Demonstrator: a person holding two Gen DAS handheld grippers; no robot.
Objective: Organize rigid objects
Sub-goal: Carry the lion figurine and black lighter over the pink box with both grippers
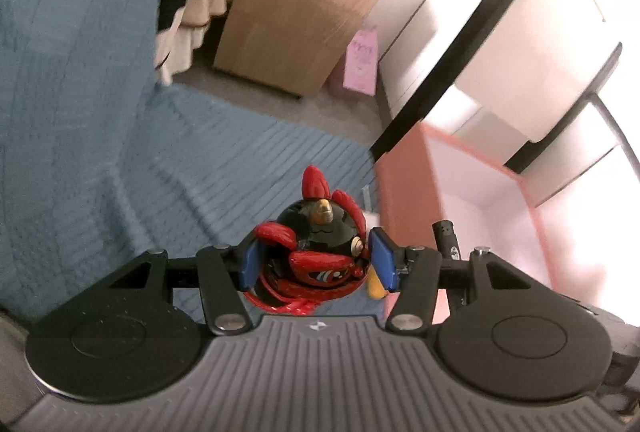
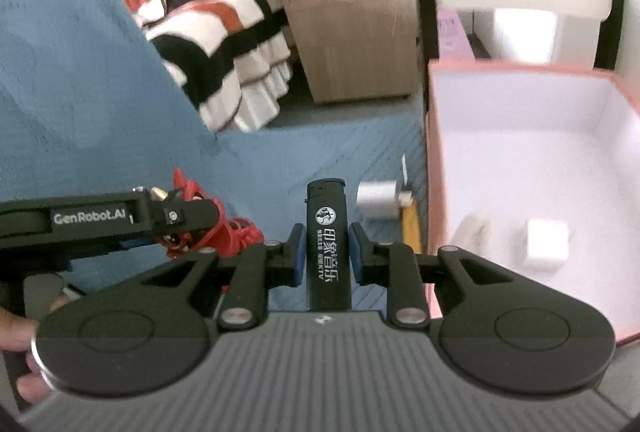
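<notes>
Left gripper [image 1: 316,260] clenches the red-and-black figurine [image 1: 316,248] at lower centre, lifted off the blue cover, likely for carrying; right gripper [image 2: 325,252] grasps the black lighter [image 2: 327,244] upright beside the pink box [image 2: 432,160] at frame right, likely its destination

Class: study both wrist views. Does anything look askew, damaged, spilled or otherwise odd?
Nothing stands out. The left tool grips a red-and-black toy figure, the right tool a black lighter; the pink box stands upright, open.

The right tongs [image 2: 325,250] clamp a black lighter [image 2: 328,244] upright beside the pink box [image 2: 434,168].
</notes>
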